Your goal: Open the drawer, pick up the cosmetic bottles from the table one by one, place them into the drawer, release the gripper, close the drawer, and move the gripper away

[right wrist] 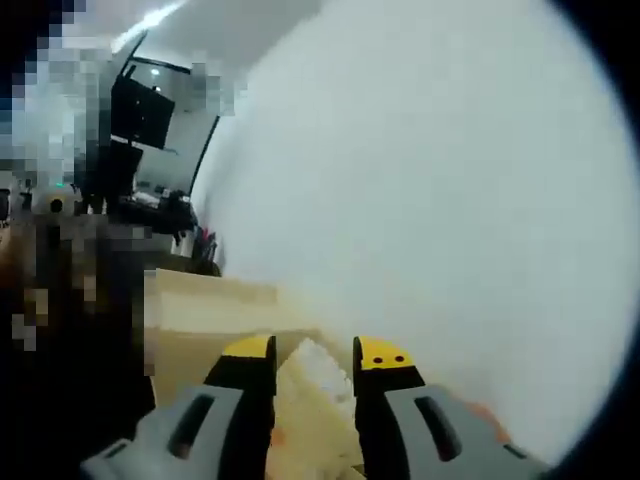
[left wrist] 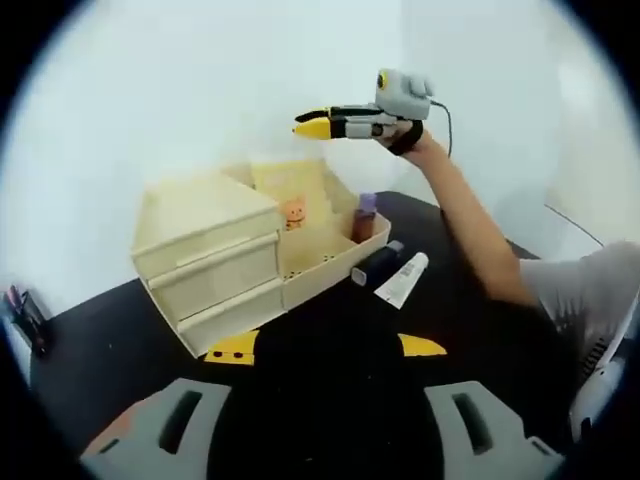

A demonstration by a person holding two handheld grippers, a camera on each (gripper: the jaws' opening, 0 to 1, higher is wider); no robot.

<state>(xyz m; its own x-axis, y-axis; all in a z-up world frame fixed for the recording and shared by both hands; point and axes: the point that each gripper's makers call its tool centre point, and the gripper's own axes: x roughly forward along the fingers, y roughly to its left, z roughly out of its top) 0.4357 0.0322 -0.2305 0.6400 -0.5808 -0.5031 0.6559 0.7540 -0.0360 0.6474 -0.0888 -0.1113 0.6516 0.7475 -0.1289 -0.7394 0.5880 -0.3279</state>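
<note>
A cream drawer organizer stands on the black table, its stacked drawers all shut. In its open tray section a purple-capped bottle stands upright. Beside the organizer a dark bottle and a white tube lie on the table. My left gripper is low in front of the drawers, jaws wide open and empty. A person's hand holds my right gripper in the air above the organizer. In the right gripper view my right gripper has a narrow gap, nothing in it, over the cream organizer.
A white wall rises right behind the organizer. The person's forearm slants over the right side of the table. Some pens stand at the far left edge. A dark monitor shows far off in the right gripper view.
</note>
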